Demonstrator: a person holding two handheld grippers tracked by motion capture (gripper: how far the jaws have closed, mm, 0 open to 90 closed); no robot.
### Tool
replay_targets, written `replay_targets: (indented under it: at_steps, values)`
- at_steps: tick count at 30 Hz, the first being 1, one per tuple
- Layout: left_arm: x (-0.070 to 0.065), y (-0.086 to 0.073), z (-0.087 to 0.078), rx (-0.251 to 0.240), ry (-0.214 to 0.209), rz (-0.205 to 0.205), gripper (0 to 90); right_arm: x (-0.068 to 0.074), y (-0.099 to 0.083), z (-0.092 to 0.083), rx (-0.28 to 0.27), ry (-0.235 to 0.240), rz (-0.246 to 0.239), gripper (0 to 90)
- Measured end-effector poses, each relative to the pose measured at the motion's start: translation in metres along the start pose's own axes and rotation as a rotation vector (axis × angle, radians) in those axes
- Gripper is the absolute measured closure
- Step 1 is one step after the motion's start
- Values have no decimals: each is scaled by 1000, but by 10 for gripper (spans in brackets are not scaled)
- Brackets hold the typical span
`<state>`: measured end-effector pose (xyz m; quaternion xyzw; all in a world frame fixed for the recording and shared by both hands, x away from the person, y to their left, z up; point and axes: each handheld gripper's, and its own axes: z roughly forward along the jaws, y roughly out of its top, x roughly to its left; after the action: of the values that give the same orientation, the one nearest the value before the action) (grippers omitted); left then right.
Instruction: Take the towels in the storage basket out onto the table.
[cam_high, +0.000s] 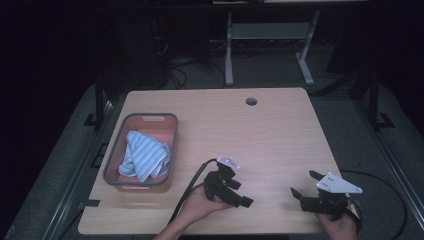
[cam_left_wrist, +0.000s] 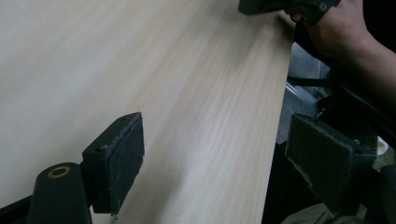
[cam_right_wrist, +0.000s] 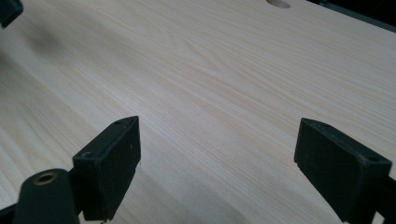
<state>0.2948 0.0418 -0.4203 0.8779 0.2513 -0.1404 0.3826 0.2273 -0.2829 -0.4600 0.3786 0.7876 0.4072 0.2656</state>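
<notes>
Both sets of jaws gape with only bare table (cam_high: 280, 130) between them: the left gripper (cam_high: 239, 192) and the right gripper (cam_high: 304, 184) hold nothing. The blue striped cloth (cam_high: 144, 155) lies beyond and left of the left jaws, bunched inside the grey-rimmed pink bin (cam_high: 149, 117). With 2 grippers this close, a sweep toward the cloth could knock the bin or snag a trailing cable.

Looks like lab / test room, dim. Light wood table (cam_high: 280, 130) w/ round cable hole (cam_high: 251, 101) near far edge, office-desk type. Behind far edge: grey metal frame legs (cam_high: 229, 50), tangle of cables (cam_high: 172, 60) on dark carpet floor (cam_high: 340, 115). Black metal rails (cam_high: 100, 100) flank table's left & right edges.
</notes>
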Motion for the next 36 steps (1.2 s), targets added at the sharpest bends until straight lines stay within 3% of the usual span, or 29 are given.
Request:
replay_targets:
  at_steps: [2, 4, 9, 13, 22, 24, 36]
  values:
    - [1, 5, -4, 5, -3, 5, 189, 0, 0, 0, 1, 2, 6, 141]
    - [3, 21, -18, 21, 16, 31, 189, 0, 1, 0, -8, -1, -1, 141]
    - [10, 38, -39, 25, 22, 28, 189, 2, 3, -2, -8, -6, -9, 141]
    - [17, 49, -60, 1, 43, 19, 191, 1, 3, -4, -14, -18, -1, 141]
    - [31, 57, -84, -2, 115, -3, 191, 2, 5, 0, -10, -7, -9, 141]
    - [35, 59, -95, -6, 150, -11, 191, 2, 5, 0, -14, -6, -15, 141]
    - [42, 59, -125, -4, 217, -26, 191, 2, 6, 1, -14, -4, -9, 141]
